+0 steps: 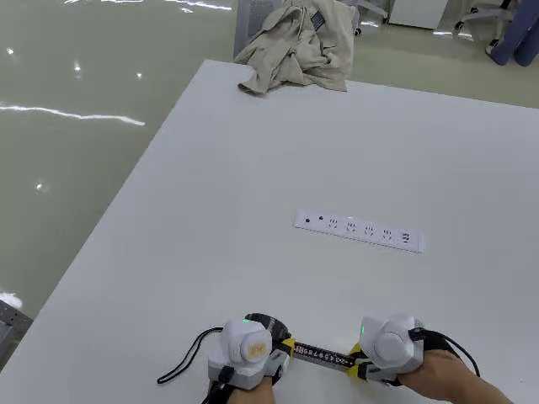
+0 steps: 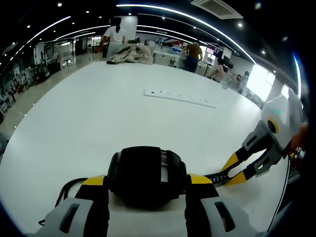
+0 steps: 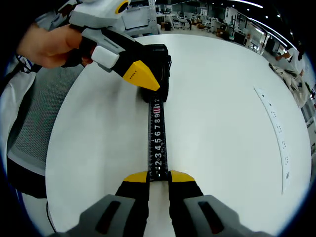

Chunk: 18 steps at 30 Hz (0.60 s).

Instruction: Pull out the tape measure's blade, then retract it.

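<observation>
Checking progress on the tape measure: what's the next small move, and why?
Probably draw the right gripper further from the case: it is shut on the blade tip, the left gripper clamps the case, and only a short length of blade is out.

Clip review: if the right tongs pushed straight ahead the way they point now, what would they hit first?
Likely the tape measure case, held by the left tongs, at the far end of the blade the right tongs pinch.
</observation>
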Motion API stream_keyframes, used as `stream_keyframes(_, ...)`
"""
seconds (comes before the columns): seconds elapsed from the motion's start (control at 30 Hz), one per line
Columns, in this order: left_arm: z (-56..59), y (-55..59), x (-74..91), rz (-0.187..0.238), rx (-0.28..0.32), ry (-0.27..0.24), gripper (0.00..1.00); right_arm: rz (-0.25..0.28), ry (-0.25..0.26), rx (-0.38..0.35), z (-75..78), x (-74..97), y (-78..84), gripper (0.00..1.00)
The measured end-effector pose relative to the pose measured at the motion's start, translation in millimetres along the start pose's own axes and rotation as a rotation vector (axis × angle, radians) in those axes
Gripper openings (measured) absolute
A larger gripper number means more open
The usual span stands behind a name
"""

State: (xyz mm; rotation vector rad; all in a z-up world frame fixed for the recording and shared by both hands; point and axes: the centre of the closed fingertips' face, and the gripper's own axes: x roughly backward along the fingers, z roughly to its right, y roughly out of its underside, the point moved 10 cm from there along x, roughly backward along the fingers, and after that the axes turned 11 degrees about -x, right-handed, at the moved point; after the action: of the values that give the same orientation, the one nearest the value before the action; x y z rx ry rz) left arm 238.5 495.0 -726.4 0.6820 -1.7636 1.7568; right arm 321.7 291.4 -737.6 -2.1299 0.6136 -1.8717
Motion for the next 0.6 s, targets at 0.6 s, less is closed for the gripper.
stream_keyframes(0.6, 0.0, 0.3, 0.2, 0.001, 0.002, 0.0, 0.59, 0.006, -0.002, 0.011, -2.5, -8.0, -11.8, 0.14)
